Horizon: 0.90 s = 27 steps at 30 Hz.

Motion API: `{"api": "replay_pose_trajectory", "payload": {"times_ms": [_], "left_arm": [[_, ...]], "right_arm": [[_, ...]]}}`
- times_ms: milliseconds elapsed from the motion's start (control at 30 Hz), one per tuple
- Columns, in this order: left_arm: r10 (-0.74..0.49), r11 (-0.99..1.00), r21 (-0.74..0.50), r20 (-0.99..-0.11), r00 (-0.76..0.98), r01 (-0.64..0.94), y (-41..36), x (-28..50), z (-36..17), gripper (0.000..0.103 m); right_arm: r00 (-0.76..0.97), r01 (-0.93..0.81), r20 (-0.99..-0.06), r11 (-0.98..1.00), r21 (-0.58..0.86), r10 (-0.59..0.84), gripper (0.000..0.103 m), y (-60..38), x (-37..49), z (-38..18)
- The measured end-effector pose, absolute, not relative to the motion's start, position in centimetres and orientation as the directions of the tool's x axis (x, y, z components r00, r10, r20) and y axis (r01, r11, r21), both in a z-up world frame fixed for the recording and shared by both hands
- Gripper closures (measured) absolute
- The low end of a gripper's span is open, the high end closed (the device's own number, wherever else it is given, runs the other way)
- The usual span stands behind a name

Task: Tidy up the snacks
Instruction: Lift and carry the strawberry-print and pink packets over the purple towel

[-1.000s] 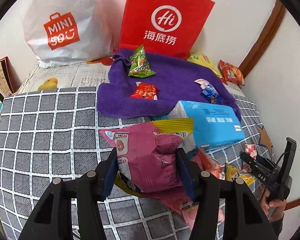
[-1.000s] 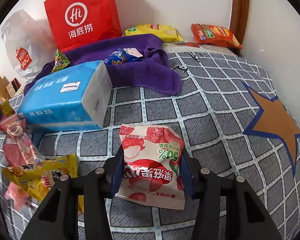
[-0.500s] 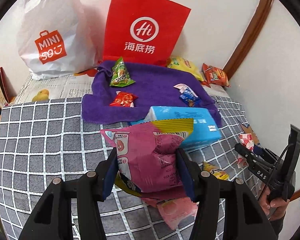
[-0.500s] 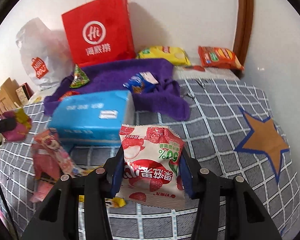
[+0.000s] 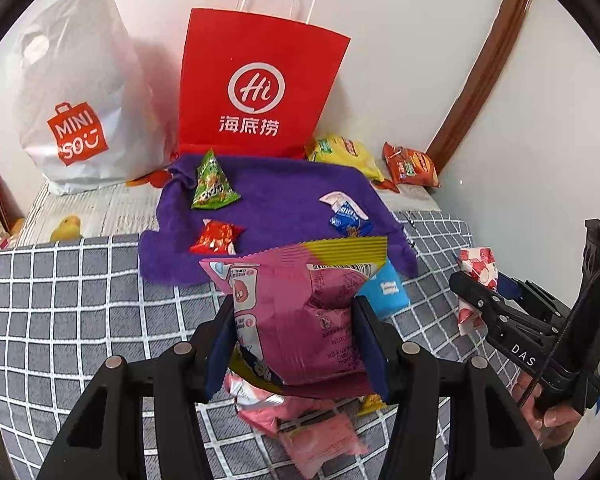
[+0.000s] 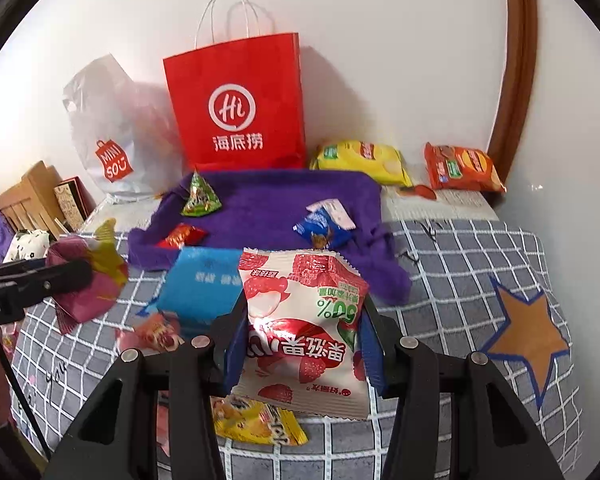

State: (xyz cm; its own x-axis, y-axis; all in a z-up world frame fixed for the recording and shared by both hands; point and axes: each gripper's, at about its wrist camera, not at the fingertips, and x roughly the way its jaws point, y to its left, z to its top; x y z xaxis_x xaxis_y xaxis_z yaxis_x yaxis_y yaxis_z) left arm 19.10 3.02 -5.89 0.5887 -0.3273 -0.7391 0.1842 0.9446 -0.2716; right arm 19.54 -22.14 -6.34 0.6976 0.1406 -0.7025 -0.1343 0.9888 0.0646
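1. Left wrist view: the left gripper [image 5: 296, 336] is partly closed and clamps a pink packet [image 5: 300, 312], held above the grid blanket [image 5: 80, 300], near the purple towel [image 5: 284, 200].
2. Right wrist view: the right gripper [image 6: 302, 344] is partly closed and clamps a strawberry packet [image 6: 304, 328] above the blanket, right of the blue pack [image 6: 200, 288].

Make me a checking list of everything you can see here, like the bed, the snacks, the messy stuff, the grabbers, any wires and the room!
Surface: grey checked bedspread with a purple towel at the back.
Job's things: pink snack bag; strawberry snack packet; green triangular packet, small red packet and blue packet on the towel; yellow chip bag and orange chip bag by the wall.
Clutter: blue tissue pack; loose packets below the grippers.
Grippers: left gripper shut on the pink bag; right gripper shut on the strawberry packet.
Cables: nothing seen.
Surroundings: red paper bag, white Miniso bag, white wall.
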Motion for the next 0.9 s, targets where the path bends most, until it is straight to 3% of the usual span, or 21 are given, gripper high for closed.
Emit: {"api": "replay_pose_trajectory", "payload": {"times_ms": [900], "left_arm": [[-0.275,0.961,-0.232,-0.732,0.624,0.151,3.7,27.6,-3.4,0.049]], "right_arm": [[0.708,-0.131,-0.691,0.988,0.077,0.147,0.054,-21.7,29.0,-4.5]]}}
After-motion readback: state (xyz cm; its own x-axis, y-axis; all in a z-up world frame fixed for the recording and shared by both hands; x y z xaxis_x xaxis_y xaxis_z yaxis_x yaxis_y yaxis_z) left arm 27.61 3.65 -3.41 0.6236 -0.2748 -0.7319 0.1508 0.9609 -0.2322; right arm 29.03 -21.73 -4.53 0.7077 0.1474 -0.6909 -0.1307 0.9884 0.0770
